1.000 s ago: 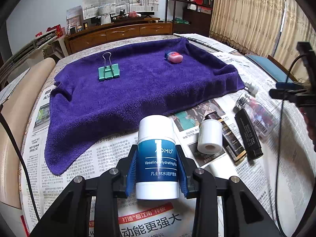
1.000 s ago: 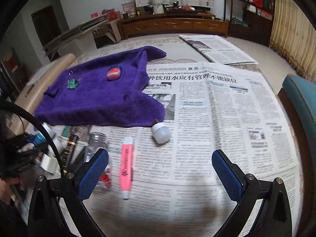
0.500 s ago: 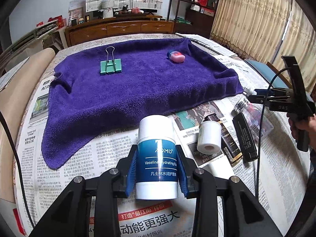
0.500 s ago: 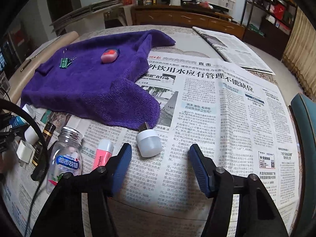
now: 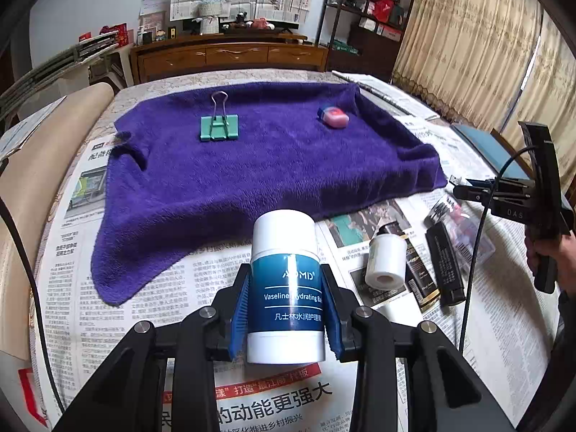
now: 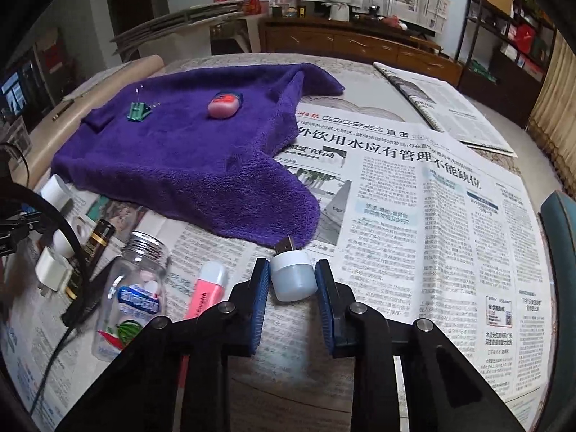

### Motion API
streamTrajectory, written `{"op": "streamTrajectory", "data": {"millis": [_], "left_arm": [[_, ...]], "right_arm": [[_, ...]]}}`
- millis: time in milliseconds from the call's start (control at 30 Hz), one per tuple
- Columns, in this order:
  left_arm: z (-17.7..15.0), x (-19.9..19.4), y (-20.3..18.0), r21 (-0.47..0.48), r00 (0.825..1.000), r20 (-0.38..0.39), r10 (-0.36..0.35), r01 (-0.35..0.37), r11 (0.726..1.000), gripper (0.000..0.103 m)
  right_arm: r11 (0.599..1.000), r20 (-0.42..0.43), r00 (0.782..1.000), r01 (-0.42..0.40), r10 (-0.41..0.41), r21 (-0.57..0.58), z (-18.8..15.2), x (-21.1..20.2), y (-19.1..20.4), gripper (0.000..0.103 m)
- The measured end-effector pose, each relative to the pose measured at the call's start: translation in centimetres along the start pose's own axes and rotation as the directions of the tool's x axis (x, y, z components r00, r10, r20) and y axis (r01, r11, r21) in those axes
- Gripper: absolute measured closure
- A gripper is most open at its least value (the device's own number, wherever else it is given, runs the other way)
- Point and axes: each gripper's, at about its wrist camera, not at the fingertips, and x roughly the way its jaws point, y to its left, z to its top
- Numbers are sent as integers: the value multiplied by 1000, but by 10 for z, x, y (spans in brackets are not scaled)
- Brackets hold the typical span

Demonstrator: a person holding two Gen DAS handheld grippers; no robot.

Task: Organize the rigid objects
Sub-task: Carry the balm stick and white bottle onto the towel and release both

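My left gripper (image 5: 285, 280) is shut on a white and blue balm tube (image 5: 284, 248), held upright just above the newspaper. A purple towel (image 5: 252, 165) lies beyond it. On the towel rest a green binder clip (image 5: 219, 127) and a pink and blue case (image 5: 333, 116). In the right wrist view my right gripper (image 6: 292, 270) is closing on a small white USB light (image 6: 292, 280). The light lies on the newspaper at the towel's (image 6: 187, 165) near corner, and both blue pads touch its sides. Its metal plug points away toward the towel.
Newspapers cover the table. Left of the right gripper lie a pink highlighter (image 6: 207, 288), a clear bottle (image 6: 138, 280), a black and gold tube (image 6: 95, 237) and a white plug (image 6: 54, 270). A white roll (image 5: 385, 262) and a black bar (image 5: 444, 262) lie nearby. A blue chair (image 6: 561, 237) stands at the right edge.
My right gripper moved down and over to the white USB light, and its jaws went from wide apart to close around it. The left gripper kept the tube and barely moved.
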Motion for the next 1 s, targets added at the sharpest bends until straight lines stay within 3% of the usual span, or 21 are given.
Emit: {"op": "streamTrajectory", "data": {"millis": [533, 767, 1000], "left_arm": [[42, -33, 19, -51, 996, 82, 31, -27, 998, 69], [75, -21, 47, -103, 995, 91, 50, -41, 994, 69], [95, 10, 70, -136, 996, 56, 66, -58, 989, 69]], "right_arm": [[992, 72, 993, -102, 96, 79, 24, -32, 15, 77], [994, 91, 991, -98, 94, 41, 74, -28, 33, 77], [995, 63, 995, -80, 76, 63, 120, 7, 38, 77]]}}
